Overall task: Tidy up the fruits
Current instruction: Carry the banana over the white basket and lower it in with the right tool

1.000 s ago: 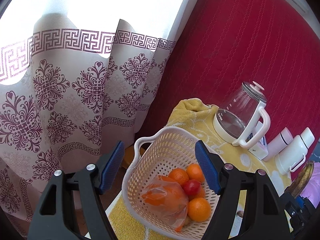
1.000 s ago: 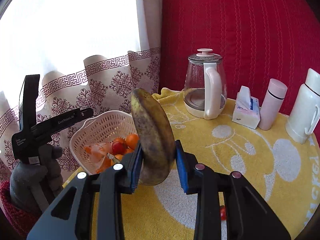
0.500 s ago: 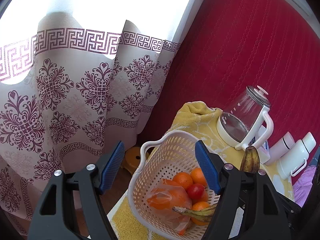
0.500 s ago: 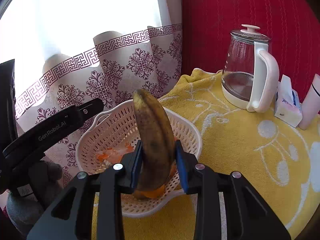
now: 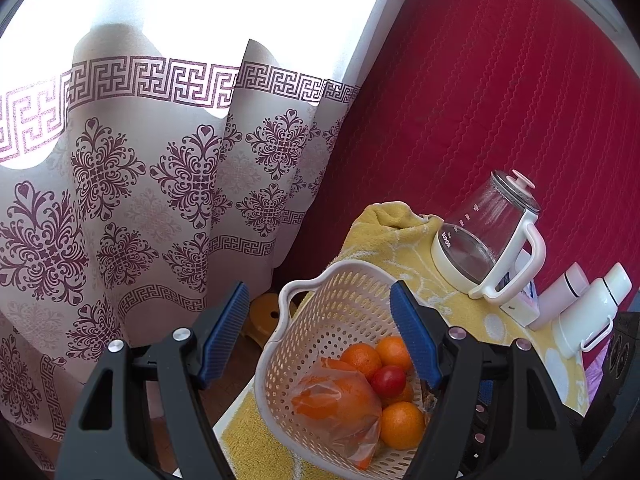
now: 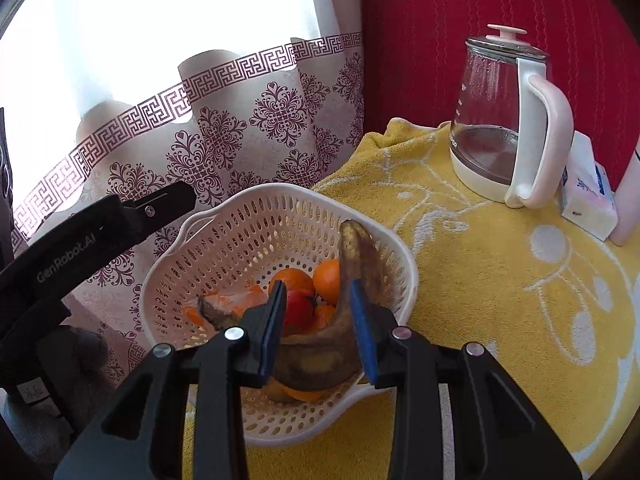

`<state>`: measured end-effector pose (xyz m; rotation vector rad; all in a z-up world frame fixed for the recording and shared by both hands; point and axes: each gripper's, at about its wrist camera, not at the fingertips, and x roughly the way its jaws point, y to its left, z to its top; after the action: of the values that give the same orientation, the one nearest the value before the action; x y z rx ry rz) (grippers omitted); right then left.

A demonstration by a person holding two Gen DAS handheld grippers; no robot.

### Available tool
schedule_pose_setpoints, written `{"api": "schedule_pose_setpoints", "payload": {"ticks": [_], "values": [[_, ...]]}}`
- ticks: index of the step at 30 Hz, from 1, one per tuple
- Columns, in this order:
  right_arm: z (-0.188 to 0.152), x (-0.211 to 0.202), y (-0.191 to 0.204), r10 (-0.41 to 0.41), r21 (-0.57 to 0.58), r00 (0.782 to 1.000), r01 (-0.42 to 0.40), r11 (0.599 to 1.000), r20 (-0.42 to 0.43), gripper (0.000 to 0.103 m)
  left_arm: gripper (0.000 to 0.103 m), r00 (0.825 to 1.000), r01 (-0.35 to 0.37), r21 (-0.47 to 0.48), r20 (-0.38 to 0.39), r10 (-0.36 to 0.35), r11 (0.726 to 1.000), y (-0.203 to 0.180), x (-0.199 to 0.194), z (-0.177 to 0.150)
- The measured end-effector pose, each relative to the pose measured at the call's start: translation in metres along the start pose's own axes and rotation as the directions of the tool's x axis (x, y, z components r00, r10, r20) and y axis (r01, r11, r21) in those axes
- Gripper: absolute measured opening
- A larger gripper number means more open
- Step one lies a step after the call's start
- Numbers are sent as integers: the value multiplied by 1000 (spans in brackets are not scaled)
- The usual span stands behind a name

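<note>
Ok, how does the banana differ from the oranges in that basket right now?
The banana is long, curved and brown-blotched; the oranges are round and bright orange. The banana sits between the fingers of the right gripper, one end rising near the rim of the basket; the oranges lie loose on the bottom. Both are inside the basket.

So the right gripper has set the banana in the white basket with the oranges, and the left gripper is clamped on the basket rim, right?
Not quite: the left gripper is open and holds nothing, as the left wrist view shows; the basket rim merely shows between its fingers. The rest stands: the banana lies in the basket with the oranges, between the right gripper's fingers.
</note>
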<state>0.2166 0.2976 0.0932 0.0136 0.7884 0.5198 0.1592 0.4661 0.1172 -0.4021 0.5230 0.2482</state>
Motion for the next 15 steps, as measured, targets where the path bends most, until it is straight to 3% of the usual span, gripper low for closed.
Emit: {"api": "schedule_pose_setpoints", "payload": {"ticks": [7,15], "values": [[-5,-1,-4,34,25,999,-33,999,-13,33,74,1000,3,9,-3,-3,1000,-4,1,-1],[-10,-31,-11,8,32,998,-10,999,70,33,74,1000,11,29,-6,-11,1000,-10,1,-3]]}}
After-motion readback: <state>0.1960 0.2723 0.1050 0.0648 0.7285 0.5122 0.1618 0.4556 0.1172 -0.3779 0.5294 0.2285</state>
